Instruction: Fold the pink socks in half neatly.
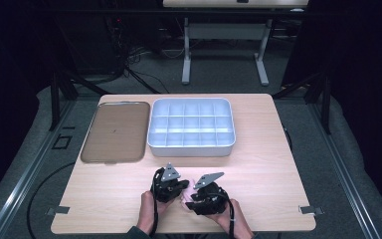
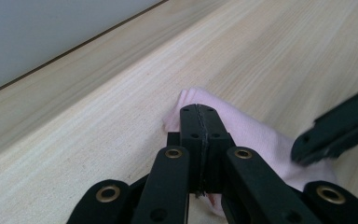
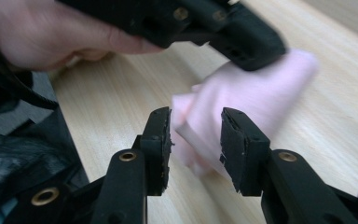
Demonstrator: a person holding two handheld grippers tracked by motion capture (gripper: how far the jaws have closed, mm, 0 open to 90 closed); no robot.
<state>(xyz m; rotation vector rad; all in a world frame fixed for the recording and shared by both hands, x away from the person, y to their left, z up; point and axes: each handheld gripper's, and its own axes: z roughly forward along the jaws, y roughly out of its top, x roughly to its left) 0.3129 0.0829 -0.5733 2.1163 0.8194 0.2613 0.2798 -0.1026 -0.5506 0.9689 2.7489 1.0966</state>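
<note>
On the far half of the wooden table (image 1: 258, 149) a pale blue divided tray (image 1: 192, 128) stands beside a flat brown tray (image 1: 115, 131), the two just apart and both well clear of the hands; nothing lies between them and the work at the near edge. There the left gripper (image 1: 178, 188) and the right gripper (image 1: 195, 196) meet over a small pink cloth (image 1: 186, 198), which in the high view is little more than a pale sliver between the black bodies. The left gripper view gives the closer account: its jaws are pressed together on a fold of the pink cloth (image 2: 261, 135), the fabric spreading out behind and to the right of them on the wood, with a jaw of the right gripper (image 2: 338, 133) coming in from the right edge. The right gripper view shows what the others do not: its own jaws stand apart with a loose end of the cloth (image 3: 242, 100) between them, the pads not pressing on it, while the left gripper (image 3: 242, 39) pinches the cloth's far end. The cloth looks soft, pale pink, creased and bunched, partly lifted off the table.
</note>
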